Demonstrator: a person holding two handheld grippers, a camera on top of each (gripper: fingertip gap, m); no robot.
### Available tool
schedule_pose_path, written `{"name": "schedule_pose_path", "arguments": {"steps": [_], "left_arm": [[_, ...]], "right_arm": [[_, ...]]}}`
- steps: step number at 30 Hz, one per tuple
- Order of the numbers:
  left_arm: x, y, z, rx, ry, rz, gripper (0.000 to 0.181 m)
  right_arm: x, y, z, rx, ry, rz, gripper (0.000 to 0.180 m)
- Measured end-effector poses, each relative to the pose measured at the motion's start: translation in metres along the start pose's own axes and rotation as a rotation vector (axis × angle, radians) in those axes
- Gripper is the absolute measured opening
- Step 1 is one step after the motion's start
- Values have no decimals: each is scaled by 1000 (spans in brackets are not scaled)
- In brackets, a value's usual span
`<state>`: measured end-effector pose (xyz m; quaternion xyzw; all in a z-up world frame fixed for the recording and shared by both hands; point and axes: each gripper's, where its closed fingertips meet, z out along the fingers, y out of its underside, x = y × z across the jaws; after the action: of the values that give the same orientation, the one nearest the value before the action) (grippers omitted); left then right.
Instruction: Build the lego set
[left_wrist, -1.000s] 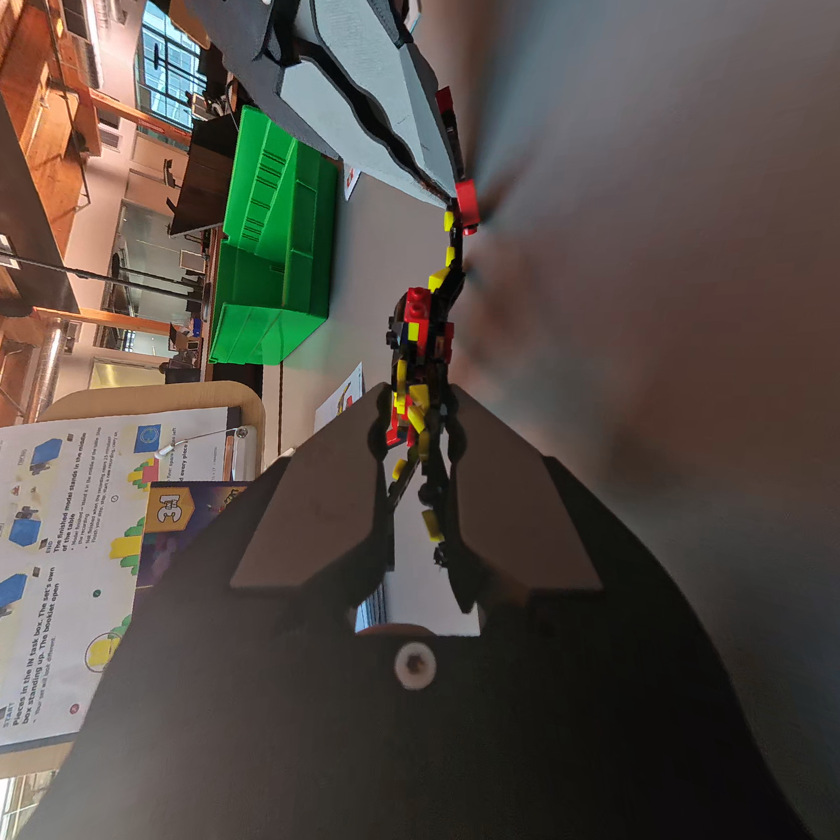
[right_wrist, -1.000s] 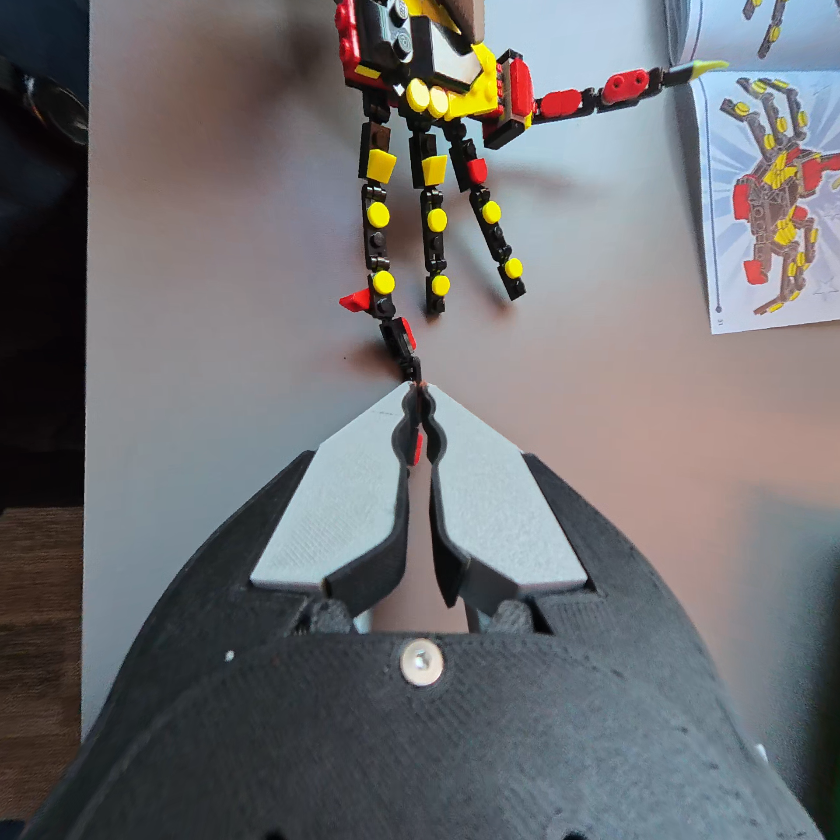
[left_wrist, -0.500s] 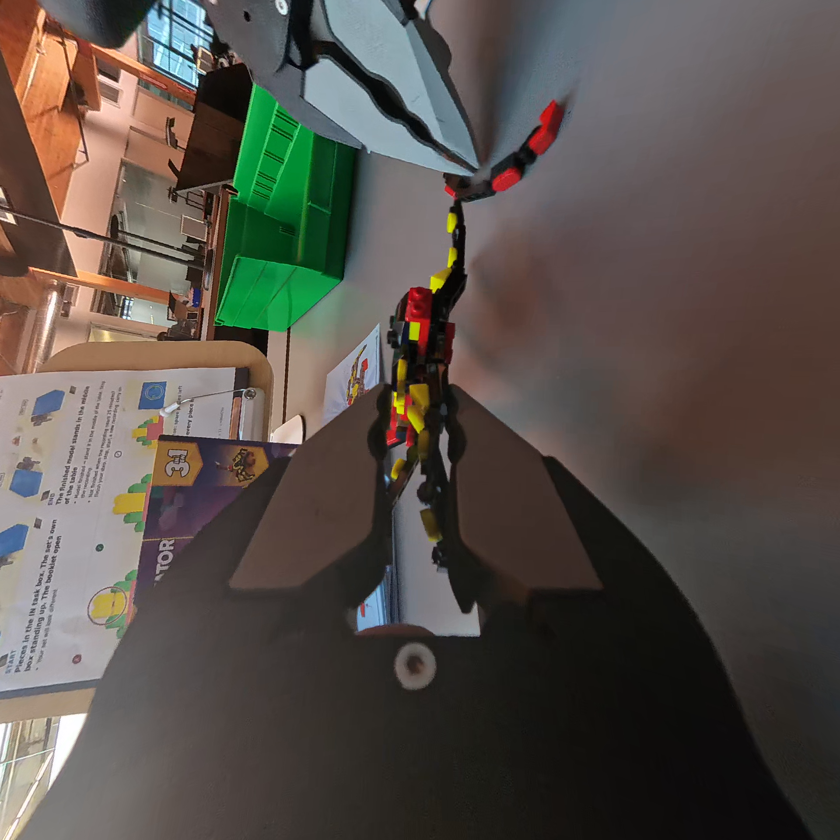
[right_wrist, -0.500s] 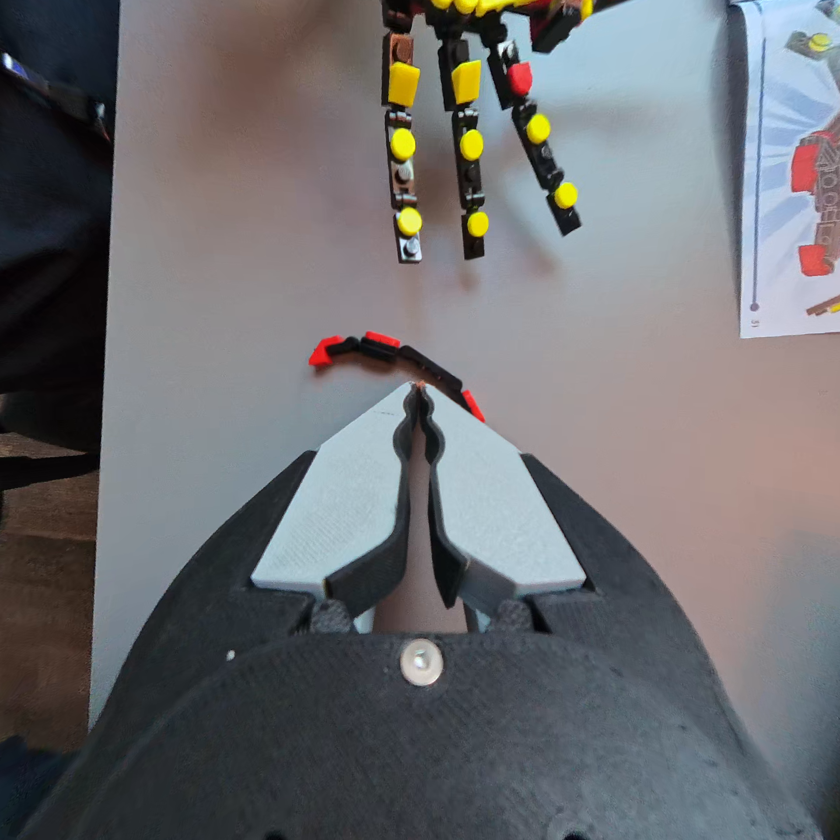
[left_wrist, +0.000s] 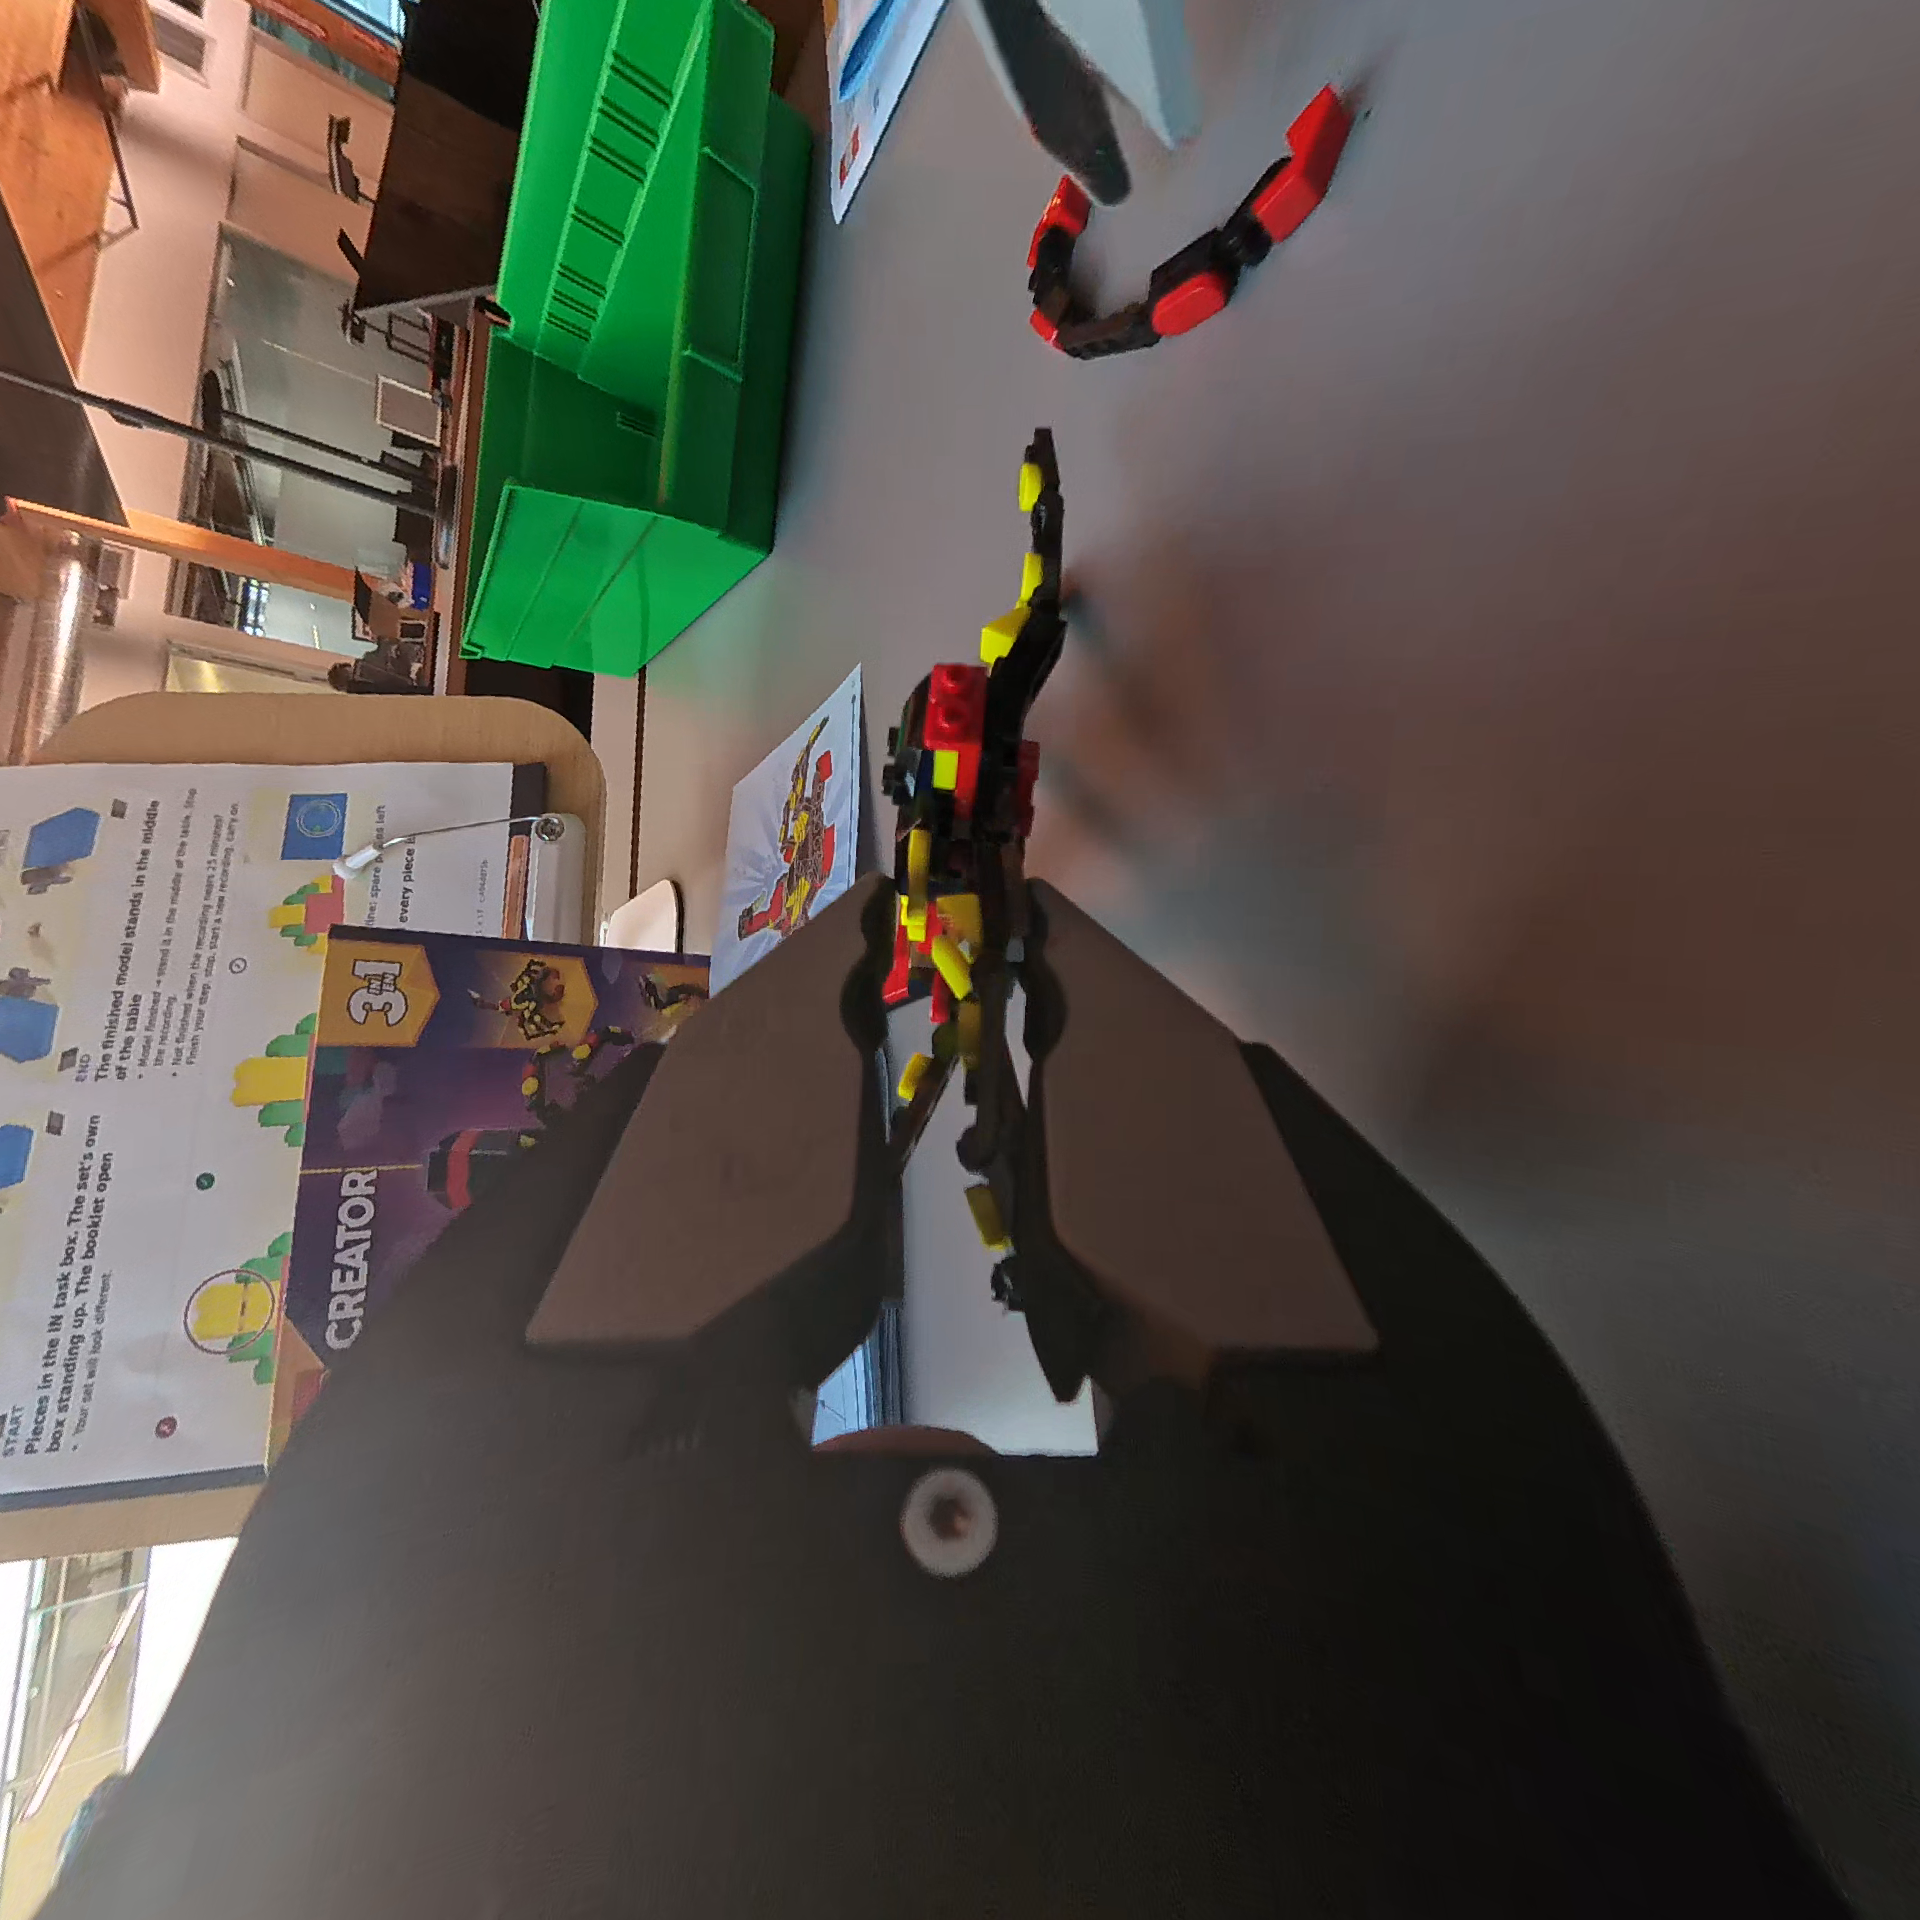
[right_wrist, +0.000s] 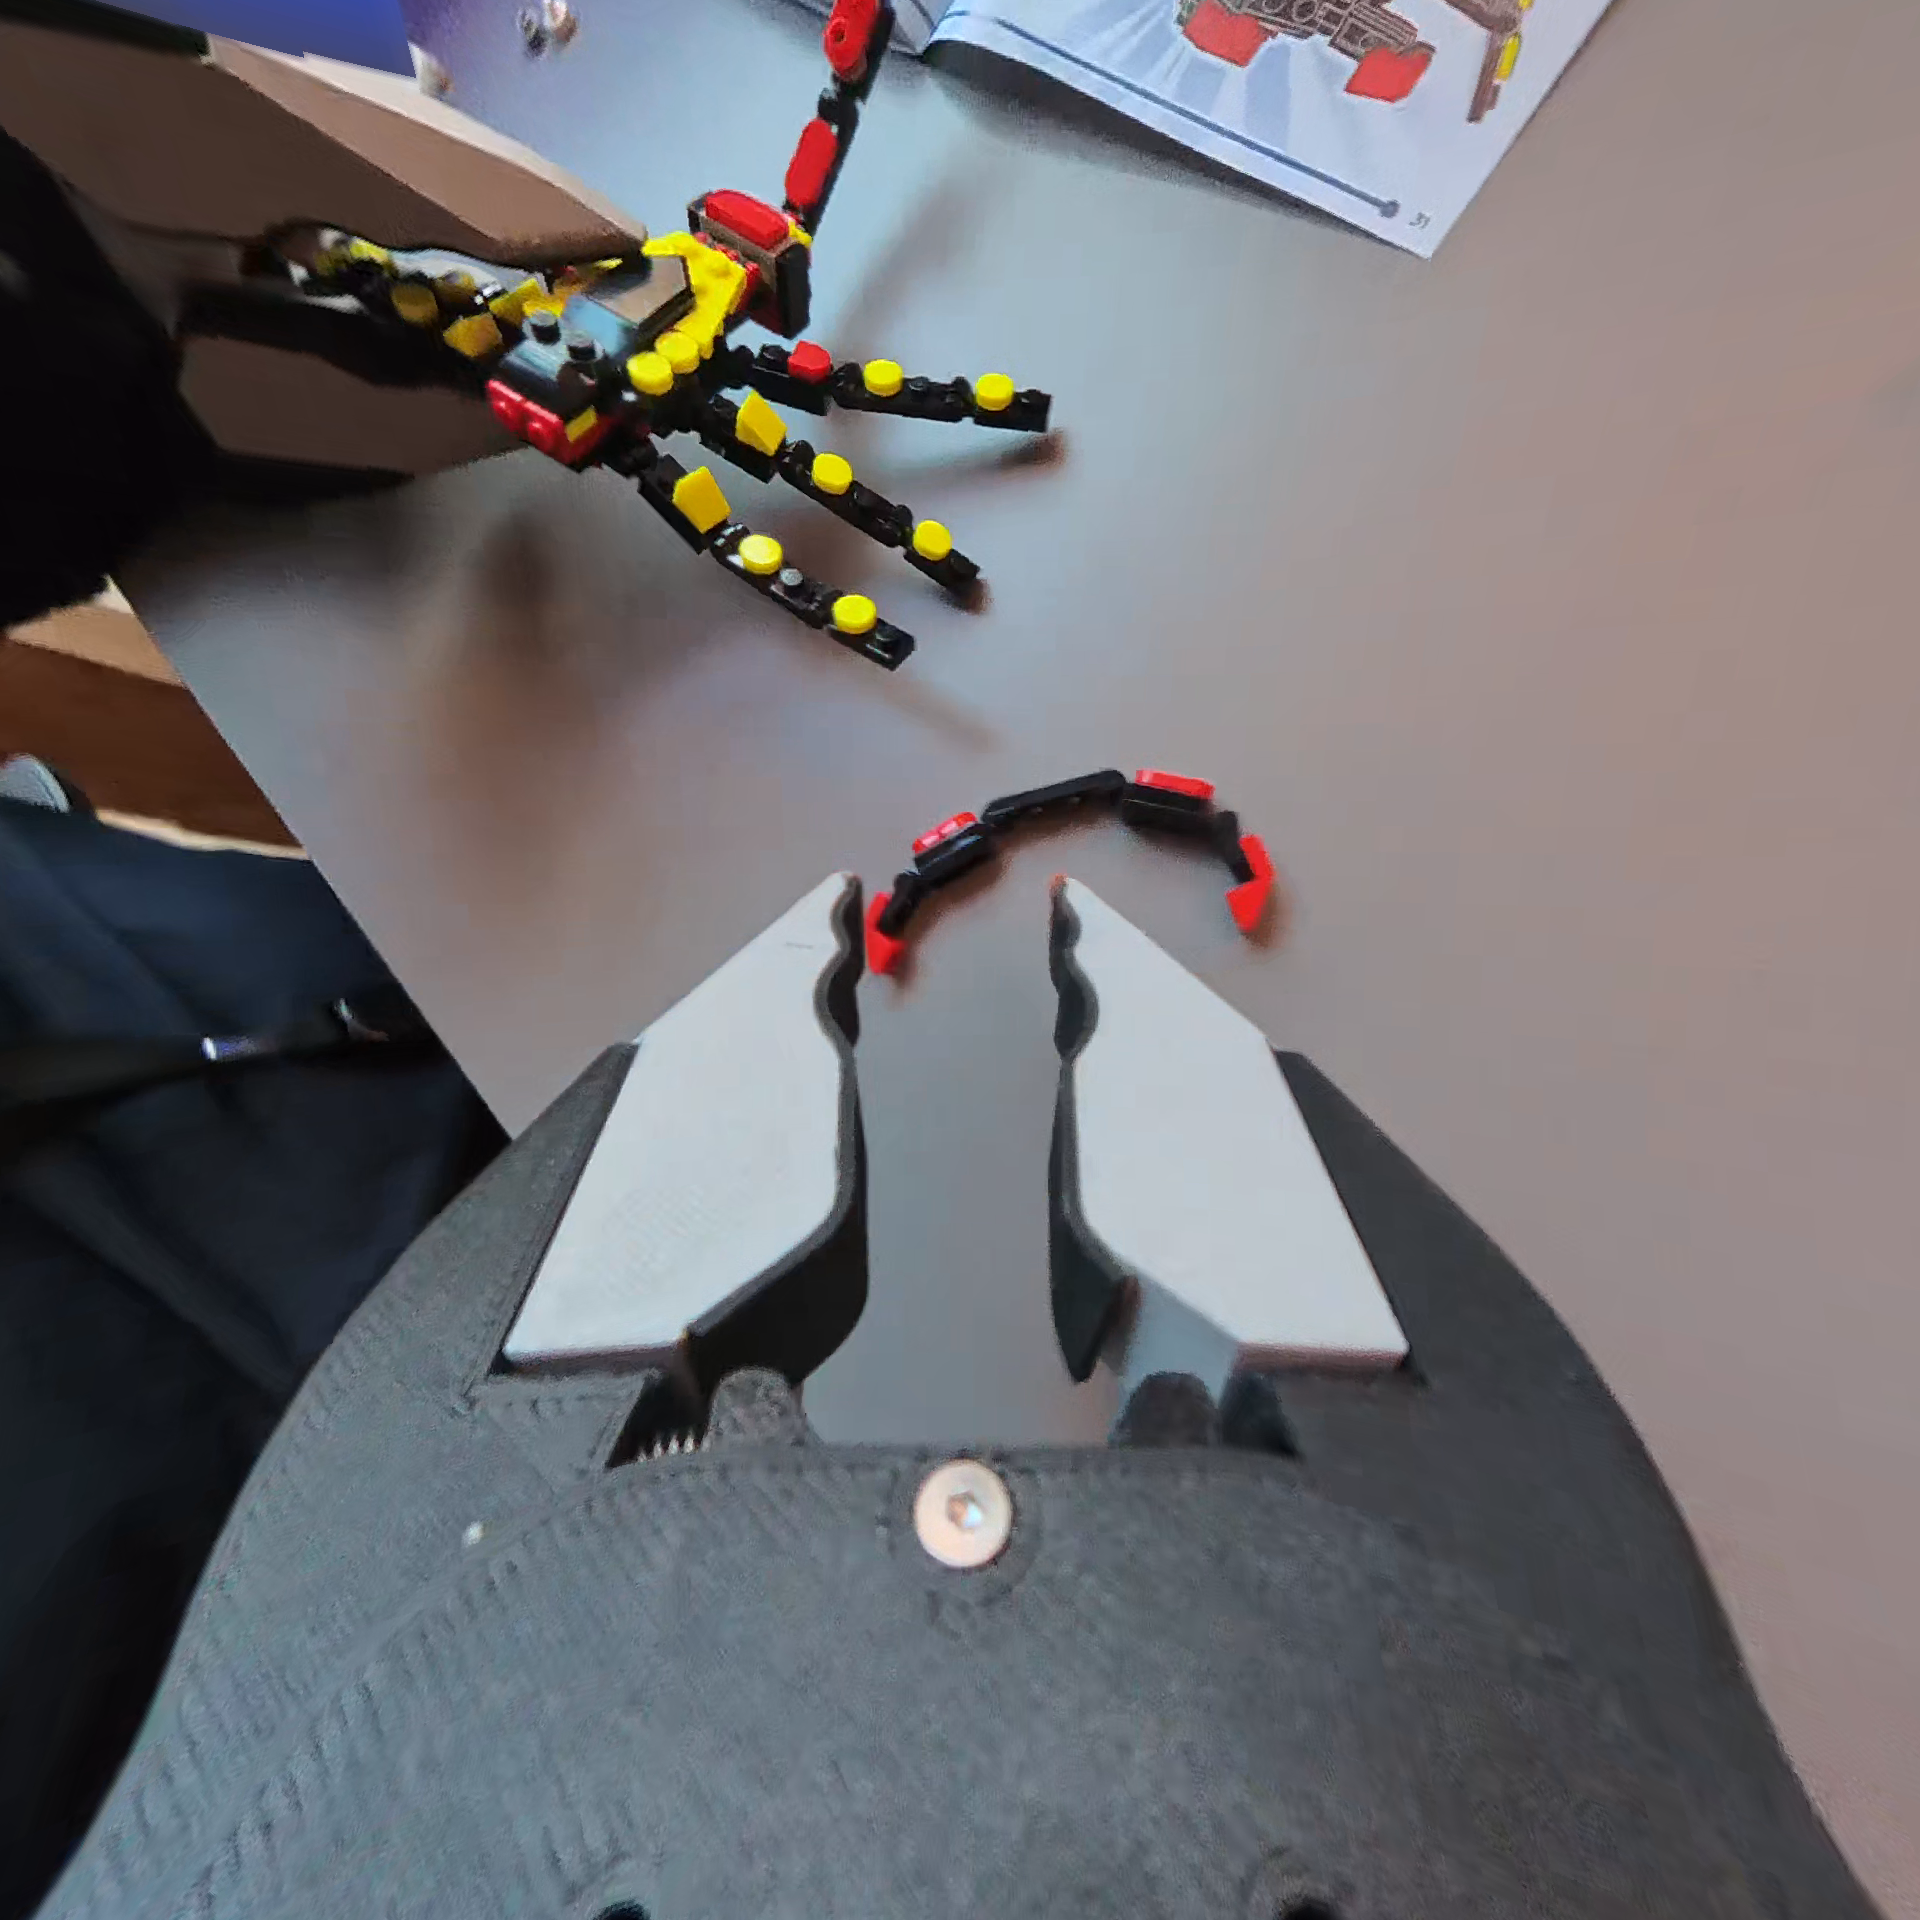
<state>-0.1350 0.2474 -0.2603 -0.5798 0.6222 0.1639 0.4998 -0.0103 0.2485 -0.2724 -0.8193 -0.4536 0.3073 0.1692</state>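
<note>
While left gripper stays pinched on lego model body, model's three yellow-studded legs hang just above grey table. Red-black segmented chain now lies loose on table, detached, curled in arc. Right gripper, pressed shut half second ago, now spread, empty, just behind chain. Judgement: reattachment needed.

Bin: a green plastic bin sits on the grey table, far side from the camera
Sheet: a printed sheet with coloured pictures is clipped to a pale wooden board, upright at the table's edge
Background: windows, orange beams and a dark desk, all indistinct
</note>
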Motion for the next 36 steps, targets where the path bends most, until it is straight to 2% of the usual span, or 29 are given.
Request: {"name": "schedule_pose_path", "arguments": {"steps": [3,6,8,10,12,16,21,23,29,36], "left_arm": [[-1,2,-1,-22,-2,-17,21],[0,2,-4,-18,0,-37,21],[0,1,-7,-14,0,-43,21],[1,0,-9,-12,-2,-44,21],[1,0,-12,-7,-1,-47,21],[2,2,-12,-13,2,-47,21],[2,3,-12,-15,5,-54,20],[3,3,-11,-18,9,-53,20],[5,2,-11,-21,13,-45,21],[4,4,-11,-18,21,-57,21]], "right_arm": [[0,5,17,-10,106,-4,47],[5,3,21,-15,214,-50,35],[4,5,23,-47,240,-109,16],[3,7,23,-116,260,-206,15],[10,11,15,-234,372,-423,14],[32,6,-11,-506,696,-1024,15],[37,-1,-25,-758,822,-1582,14],[38,-3,-28,-840,825,-1705,14],[46,2,-21,-1052,732,-1860,15],[53,11,-16,-1197,629,-1900,21]]}}
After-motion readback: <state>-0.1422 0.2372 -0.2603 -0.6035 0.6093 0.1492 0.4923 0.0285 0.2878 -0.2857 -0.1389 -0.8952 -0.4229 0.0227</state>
